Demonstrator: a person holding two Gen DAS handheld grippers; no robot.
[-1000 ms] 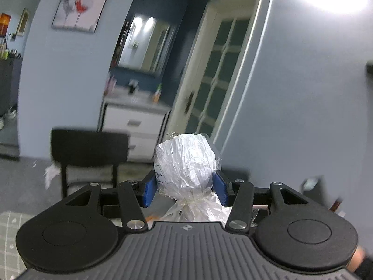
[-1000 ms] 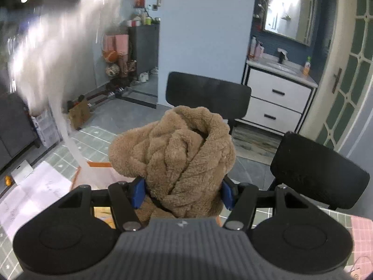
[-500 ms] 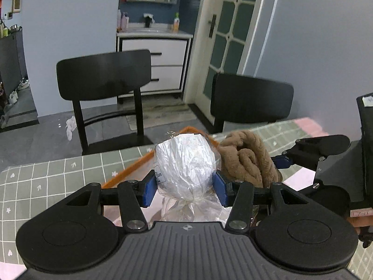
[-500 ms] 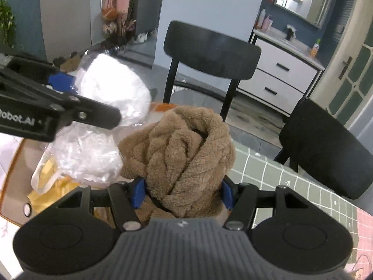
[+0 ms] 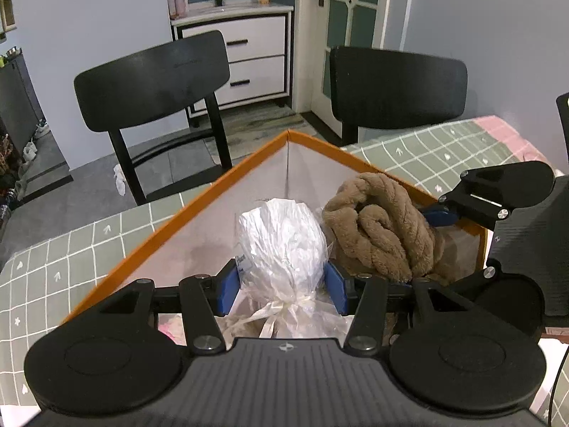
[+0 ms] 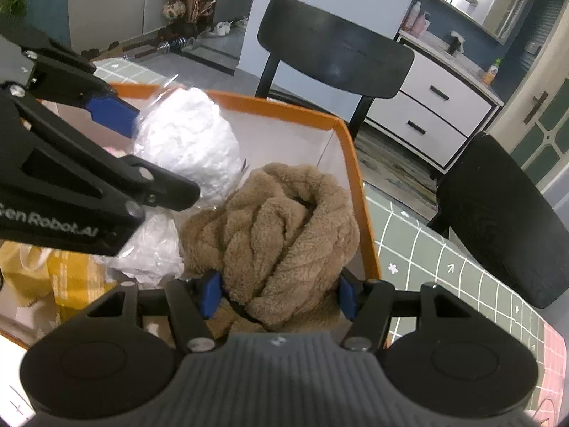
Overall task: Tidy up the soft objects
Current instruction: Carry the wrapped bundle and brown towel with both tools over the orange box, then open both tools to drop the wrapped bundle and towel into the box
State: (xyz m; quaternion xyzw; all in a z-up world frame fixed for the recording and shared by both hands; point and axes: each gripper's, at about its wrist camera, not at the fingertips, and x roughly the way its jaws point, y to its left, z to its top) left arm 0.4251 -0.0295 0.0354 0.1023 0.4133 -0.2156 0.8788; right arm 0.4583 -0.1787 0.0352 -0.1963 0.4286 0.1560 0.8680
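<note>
**Both bundles poised over the orange box**

Two loads, two sets of tongs, one destination. The left tongs [image 5: 282,284] are clamped on the white plastic-wrapped bundle [image 5: 282,249], blue pads pressed into its crinkled sides just above the tied neck. The right tongs [image 6: 279,297] are clamped on the brown fleece bundle [image 6: 284,235], which bulges out well past the pads. Both bundles sit inside the rim of the orange-edged box [image 5: 199,195], side by side and, by the look of it, touching: white one toward the box's middle, brown one hard by the far corner wall.

The step in hand reads as the drop-off, with both soft things brought into the box but neither let go. Whether either bundle already rests on the box floor I cannot tell; the tongs hide the undersides. The next move, I judge, calls for settling each bundle down, then parting the pads wide enough to clear the fleece and the slippery wrap without dragging them back out.

The count: one white wrapped bundle, one brown fleece bundle, one orange-edged box on the checked tabletop [image 5: 71,259]. Also in the box, beside the white bundle, something yellow [image 6: 64,277] and a loose clear bag [image 6: 149,249]. Beyond the box stand two black chairs [image 5: 153,74].
</note>
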